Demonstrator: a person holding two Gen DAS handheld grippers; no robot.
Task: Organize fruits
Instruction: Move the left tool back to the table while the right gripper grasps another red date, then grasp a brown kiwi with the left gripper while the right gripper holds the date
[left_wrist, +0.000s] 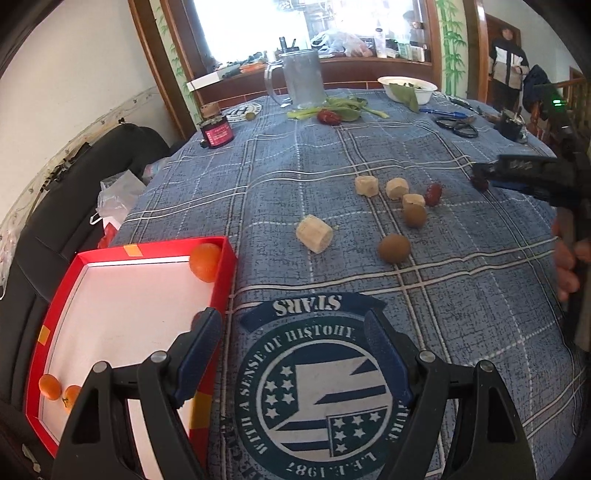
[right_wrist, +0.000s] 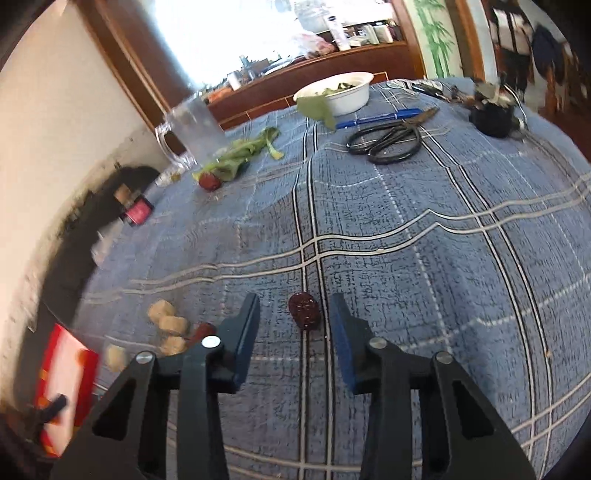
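A: What's furthest left on the table (left_wrist: 461, 295)?

B: A red box (left_wrist: 74, 280) with a white floor, holding three oranges (left_wrist: 205, 262): one in its far corner, two small ones at the near edge. The left gripper (left_wrist: 295, 343) hangs over the box's right wall and the round printed badge on the blue plaid cloth, its fingers (left_wrist: 201, 347) spread wide with nothing between them.

A: And further right?

B: Banana pieces (left_wrist: 314, 234) and two kiwis (left_wrist: 394, 248) lie loose mid-table, with a red date (left_wrist: 433, 194) just beyond them.

A: The right side?

B: The right gripper (right_wrist: 295, 343) points down at a dark red date (right_wrist: 303, 309) on the cloth. The date sits between the fingers (right_wrist: 245, 336), which stand apart from it on both sides, not pressing it.
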